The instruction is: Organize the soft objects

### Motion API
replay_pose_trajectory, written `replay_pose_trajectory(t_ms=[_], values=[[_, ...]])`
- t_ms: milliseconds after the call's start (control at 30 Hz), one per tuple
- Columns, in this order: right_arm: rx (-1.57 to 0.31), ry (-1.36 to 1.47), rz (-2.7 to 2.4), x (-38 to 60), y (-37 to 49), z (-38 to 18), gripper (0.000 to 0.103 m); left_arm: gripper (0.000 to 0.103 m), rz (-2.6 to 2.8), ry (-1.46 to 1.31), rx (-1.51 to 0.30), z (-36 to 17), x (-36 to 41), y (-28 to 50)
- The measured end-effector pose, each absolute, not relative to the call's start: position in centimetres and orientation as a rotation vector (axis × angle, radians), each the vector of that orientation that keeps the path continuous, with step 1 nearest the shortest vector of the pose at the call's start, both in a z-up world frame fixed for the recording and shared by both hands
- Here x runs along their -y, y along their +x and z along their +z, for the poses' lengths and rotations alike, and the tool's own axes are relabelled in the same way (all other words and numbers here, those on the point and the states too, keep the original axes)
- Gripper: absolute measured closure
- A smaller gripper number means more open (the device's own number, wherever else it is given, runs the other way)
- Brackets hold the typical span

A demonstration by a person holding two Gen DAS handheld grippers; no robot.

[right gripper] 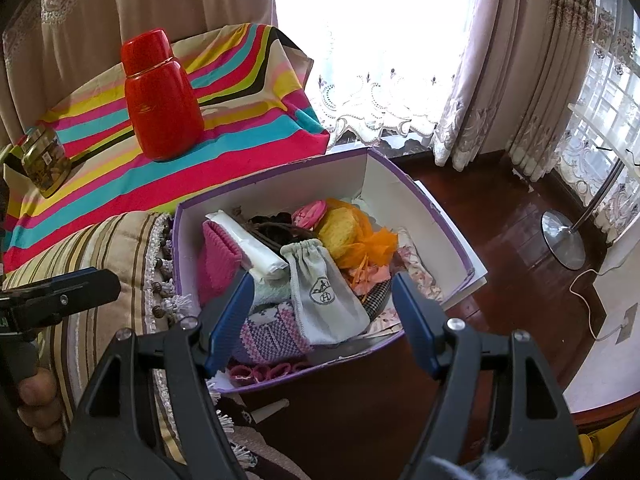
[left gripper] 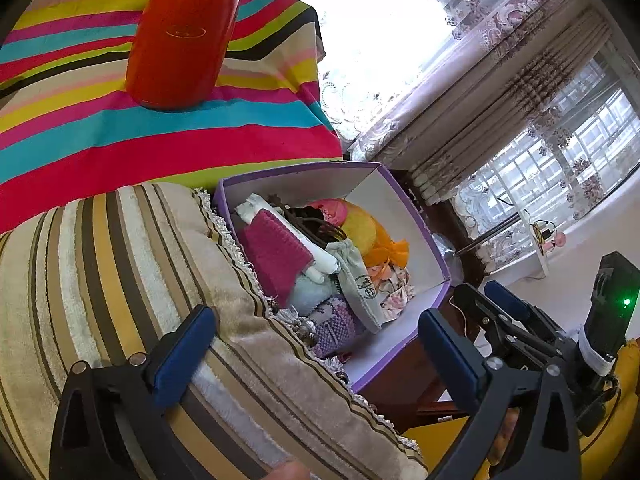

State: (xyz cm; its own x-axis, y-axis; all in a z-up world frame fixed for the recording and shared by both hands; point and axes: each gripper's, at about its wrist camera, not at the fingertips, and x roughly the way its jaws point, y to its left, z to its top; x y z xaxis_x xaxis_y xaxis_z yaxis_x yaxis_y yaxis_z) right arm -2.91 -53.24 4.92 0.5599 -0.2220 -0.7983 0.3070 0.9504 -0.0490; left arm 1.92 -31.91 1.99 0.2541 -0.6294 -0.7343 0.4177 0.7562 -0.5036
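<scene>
The left gripper (left gripper: 316,350) hangs with jaws spread wide and empty over a striped cushion (left gripper: 100,280) that lies against the box's left wall. The right gripper (right gripper: 324,320) is also parted, holding nothing, above the near edge of the purple box (right gripper: 404,178). Inside, a grey drawstring pouch (right gripper: 324,292) lies at the centre, a pink knitted piece (right gripper: 218,260) by the left wall, and an orange mesh bag (right gripper: 360,236) toward the far right corner.

One purple box (right gripper: 400,184), one red flask (right gripper: 160,96), one grey pouch (right gripper: 324,292), one jar (right gripper: 44,160).
</scene>
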Motion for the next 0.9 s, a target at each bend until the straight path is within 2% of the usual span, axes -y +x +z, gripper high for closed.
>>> replay_pose_trajectory(t_ms=[900], values=[[-0.937,0.110,-0.312,53.27,-2.85,4.62,0.027,0.001,-0.713,-0.220,-1.106,1.88,31.98,2.05]])
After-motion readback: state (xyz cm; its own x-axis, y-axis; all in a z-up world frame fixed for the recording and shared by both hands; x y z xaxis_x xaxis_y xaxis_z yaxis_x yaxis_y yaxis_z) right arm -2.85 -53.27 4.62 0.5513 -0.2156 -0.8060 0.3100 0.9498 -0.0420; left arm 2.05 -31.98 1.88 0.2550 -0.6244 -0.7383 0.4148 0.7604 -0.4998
